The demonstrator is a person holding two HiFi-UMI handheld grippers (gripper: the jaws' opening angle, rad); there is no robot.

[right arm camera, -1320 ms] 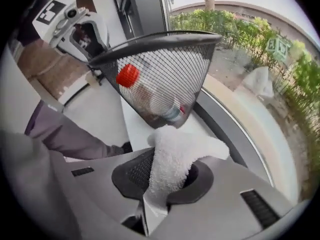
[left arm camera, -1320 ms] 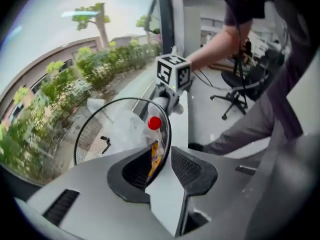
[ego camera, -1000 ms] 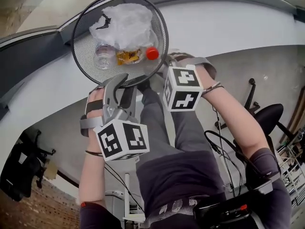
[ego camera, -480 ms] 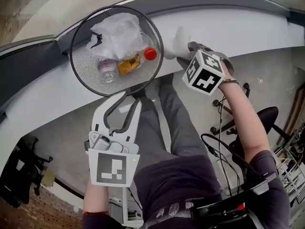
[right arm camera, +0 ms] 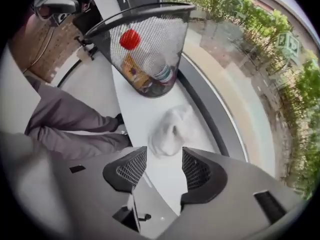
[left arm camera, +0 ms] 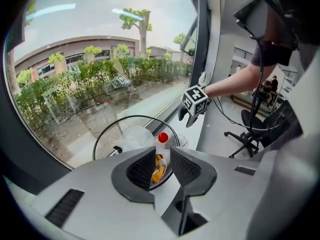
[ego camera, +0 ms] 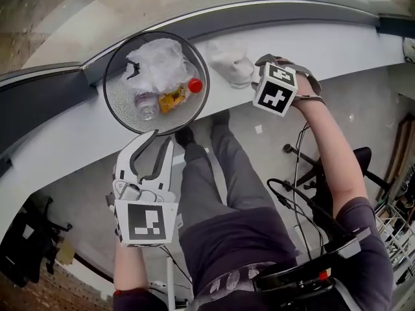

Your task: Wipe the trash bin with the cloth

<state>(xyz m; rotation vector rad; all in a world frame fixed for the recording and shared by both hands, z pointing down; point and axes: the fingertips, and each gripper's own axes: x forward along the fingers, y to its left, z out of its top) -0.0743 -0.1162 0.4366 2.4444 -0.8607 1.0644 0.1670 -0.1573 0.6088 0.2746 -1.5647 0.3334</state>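
The black mesh trash bin (ego camera: 120, 102) stands on the white worktop (ego camera: 324, 44) by the window, with a crumpled clear bag (ego camera: 159, 60), a red-capped bottle (ego camera: 194, 85) and a yellow packet (ego camera: 170, 99) inside. The white cloth (ego camera: 231, 61) lies bunched on the worktop just beside the bin, on its right in the head view.

The right arm (ego camera: 337, 154) reaches well forward, wrist bent, so the right claw (right arm camera: 164, 156) points straight down over the worktop with its marker cube (ego camera: 277, 89) on top. Its jaws have just been opening and stand wide apart. The cloth's near edge lies under the gap between the tips, but neither pad presses on it.

The left claw (ego camera: 162, 137) is held closer to the body and slants forward and down, its tips right up at the bin's near rim. Its jaws are part-way apart and grip nothing — through the gap the rim, the bottle and the packet show.
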